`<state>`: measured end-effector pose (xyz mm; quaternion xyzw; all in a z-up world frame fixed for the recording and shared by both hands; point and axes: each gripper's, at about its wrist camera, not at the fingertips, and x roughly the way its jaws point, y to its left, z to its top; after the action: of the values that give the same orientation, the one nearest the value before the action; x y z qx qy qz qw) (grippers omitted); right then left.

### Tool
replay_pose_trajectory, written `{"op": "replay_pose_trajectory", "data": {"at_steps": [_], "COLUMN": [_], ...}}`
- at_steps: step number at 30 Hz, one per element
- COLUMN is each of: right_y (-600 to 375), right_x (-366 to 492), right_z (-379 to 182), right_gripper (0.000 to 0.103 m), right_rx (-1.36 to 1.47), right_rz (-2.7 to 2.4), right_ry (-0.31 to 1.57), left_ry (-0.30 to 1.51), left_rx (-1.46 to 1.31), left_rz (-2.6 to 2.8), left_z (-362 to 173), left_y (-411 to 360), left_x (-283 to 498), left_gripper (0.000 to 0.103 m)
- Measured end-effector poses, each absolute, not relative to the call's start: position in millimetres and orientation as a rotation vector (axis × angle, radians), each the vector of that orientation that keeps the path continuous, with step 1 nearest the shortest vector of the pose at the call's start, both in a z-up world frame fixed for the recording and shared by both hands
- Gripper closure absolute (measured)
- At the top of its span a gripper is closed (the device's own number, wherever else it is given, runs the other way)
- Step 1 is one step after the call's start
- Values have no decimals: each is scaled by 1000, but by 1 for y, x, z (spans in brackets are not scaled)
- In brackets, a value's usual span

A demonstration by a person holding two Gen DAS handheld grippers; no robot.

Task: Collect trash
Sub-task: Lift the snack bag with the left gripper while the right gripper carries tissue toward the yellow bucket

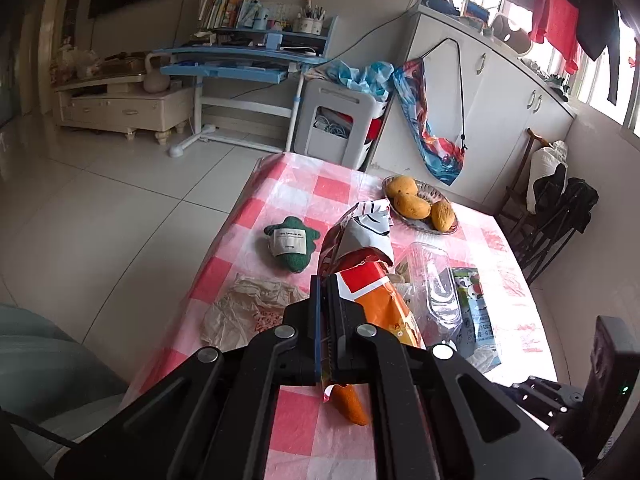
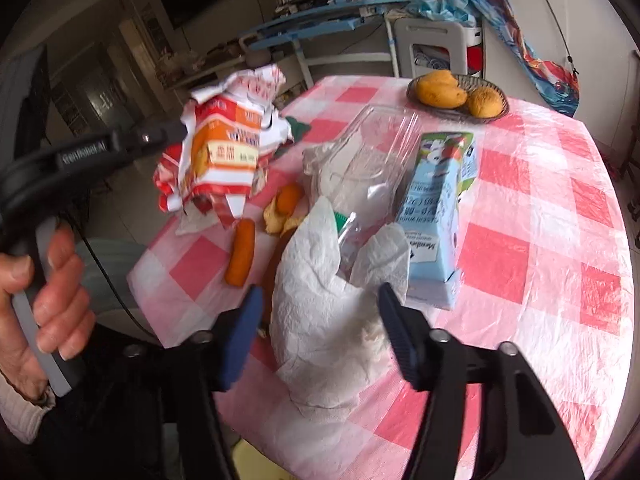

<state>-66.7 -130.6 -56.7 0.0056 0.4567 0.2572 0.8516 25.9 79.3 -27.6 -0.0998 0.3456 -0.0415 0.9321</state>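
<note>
Checked table, left tool pinching wrapper

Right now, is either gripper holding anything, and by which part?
The left gripper pinches the crumpled orange-and-red snack wrapper at its lower edge, lifted off the table. The right gripper is open, holding nothing, straddling a white paper towel.

Basket of mangoes near table's far edge; green knitted toy (white label) toward left edge; blue desk beyond.
</note>
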Motion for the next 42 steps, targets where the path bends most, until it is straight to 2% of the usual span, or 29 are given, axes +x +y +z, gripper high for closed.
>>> {"op": "replay_pose_trajectory", "data": {"at_steps": [5, 6, 8, 16, 17, 18, 19, 20, 21, 23, 25, 26, 27, 28, 35, 39, 42], "right_y": [-137, -139, -145, -164, -161, -157, -153, -146, -139, -131, -134, -138, -142, -146, -157, -133, -111], "right_x": [-70, -71, -73, -86, -89, -89, -89, -92, -93, -91, -88, -87, -87, -89, -144, -188, -218], "right_z": [-45, -42, -38, -37, -41, -47, -51, -55, -58, -67, -72, -72, -69, -64, -38, -47, -75], "right_gripper": [85, 96, 99, 100, 98, 77, 40, 29, 30, 48, 73, 79, 90, 94, 97, 97, 97], "right_rx": [11, 11, 27, 142, 144, 144, 128, 89, 40, -10, 16, 38, 57, 73, 179, 90, -54], "right_rz": [550, 545, 539, 508, 494, 490, 486, 473, 465, 459, 460, 463, 460, 457, 531, 631, 676], "right_ry": [936, 924, 902, 874, 885, 907, 918, 915, 914, 930, 950, 952, 944, 928, 866, 965, 1099], "left_ry": [705, 706, 705, 682, 680, 680, 682, 683, 682, 676, 663, 655, 646, 641, 614, 640, 678], "left_rx": [-211, -217, -227, -262, -266, -272, -281, -287, -290, -289, -285, -284, -284, -288, -280, -258, -223], "left_rz": [-88, -89, -88, -84, -84, -85, -89, -93, -96, -99, -101, -100, -100, -105, -167, -212, -261], "left_z": [-24, -23, -22, -16, -15, -15, -14, -14, -13, -12, -9, -8, -6, -5, 4, -1, -9], "left_y": [79, 81, 83, 98, 100, 101, 102, 103, 104, 103, 104, 105, 107, 109, 111, 106, 94], "left_x": [24, 24, 22, 10, 9, 8, 7, 6, 5, 2, -1, -3, -5, -8, -29, -49, -66], "left_gripper": [100, 100, 99, 100, 100, 100, 100, 100, 100, 99, 99, 100, 100, 100, 100, 100, 99]}}
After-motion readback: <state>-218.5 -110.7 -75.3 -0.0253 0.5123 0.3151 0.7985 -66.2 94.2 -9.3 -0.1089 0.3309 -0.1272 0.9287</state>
